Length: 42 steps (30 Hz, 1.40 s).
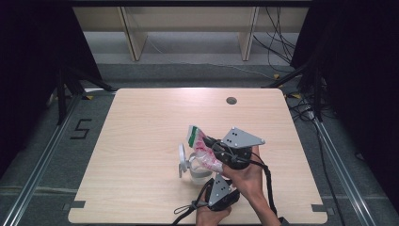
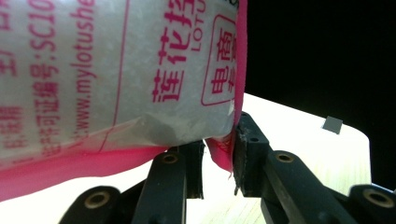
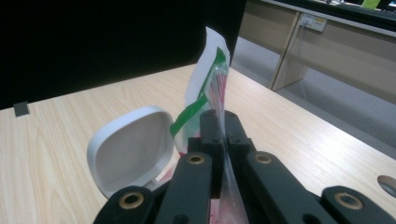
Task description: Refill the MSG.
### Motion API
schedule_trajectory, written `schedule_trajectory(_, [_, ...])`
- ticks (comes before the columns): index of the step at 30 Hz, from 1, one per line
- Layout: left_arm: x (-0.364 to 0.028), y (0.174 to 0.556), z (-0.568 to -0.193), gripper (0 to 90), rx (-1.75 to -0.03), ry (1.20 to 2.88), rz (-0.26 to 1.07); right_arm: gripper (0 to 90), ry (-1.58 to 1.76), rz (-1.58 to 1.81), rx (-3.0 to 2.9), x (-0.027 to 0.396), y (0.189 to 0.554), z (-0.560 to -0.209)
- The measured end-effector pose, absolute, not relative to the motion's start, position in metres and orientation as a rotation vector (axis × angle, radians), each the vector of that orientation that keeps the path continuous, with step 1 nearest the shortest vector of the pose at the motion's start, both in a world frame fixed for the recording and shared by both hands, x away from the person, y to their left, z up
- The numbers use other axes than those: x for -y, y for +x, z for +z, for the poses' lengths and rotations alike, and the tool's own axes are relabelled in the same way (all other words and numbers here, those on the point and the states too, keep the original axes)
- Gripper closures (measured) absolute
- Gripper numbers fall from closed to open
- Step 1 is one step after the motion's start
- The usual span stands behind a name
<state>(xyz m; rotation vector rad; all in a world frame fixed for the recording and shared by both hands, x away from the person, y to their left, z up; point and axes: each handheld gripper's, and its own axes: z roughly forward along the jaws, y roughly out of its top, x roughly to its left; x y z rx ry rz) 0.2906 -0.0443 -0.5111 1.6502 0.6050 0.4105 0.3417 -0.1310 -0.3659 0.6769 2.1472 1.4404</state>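
Note:
A clear plastic bag (image 1: pixel 200 143) with red print and a green top strip is held up over the table (image 1: pixel 141 141). My right gripper (image 1: pixel 210 142) is shut on its film partway up, seen close in the right gripper view as jaws (image 3: pixel 219 121) pinching the bag (image 3: pixel 210 79). My left gripper (image 1: pixel 214 173) comes from below. In the left gripper view it (image 2: pixel 219 154) holds the bag's pink lower corner between nearly closed jaws, the bag (image 2: pixel 116 70) looming above. A white container (image 1: pixel 200 176) with its lid (image 1: pixel 181 160) swung open stands just under the bag.
The open white lid (image 3: pixel 133 144) stands left of the bag in the right gripper view. A cable hole (image 1: pixel 231 100) sits near the table's far edge. Bare wood spreads to the left and far side. Rails and cables run along the floor beside the table.

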Motion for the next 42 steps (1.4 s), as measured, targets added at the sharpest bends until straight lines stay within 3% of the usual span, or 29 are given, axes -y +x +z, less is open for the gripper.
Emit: schedule_trajectory(42, [0.0437,0.2899,-0.5109,75.2,-0.605,1.637,0.414,90.0,0.671,1.435,-2.155,0.1267,0.3408,-0.3659])
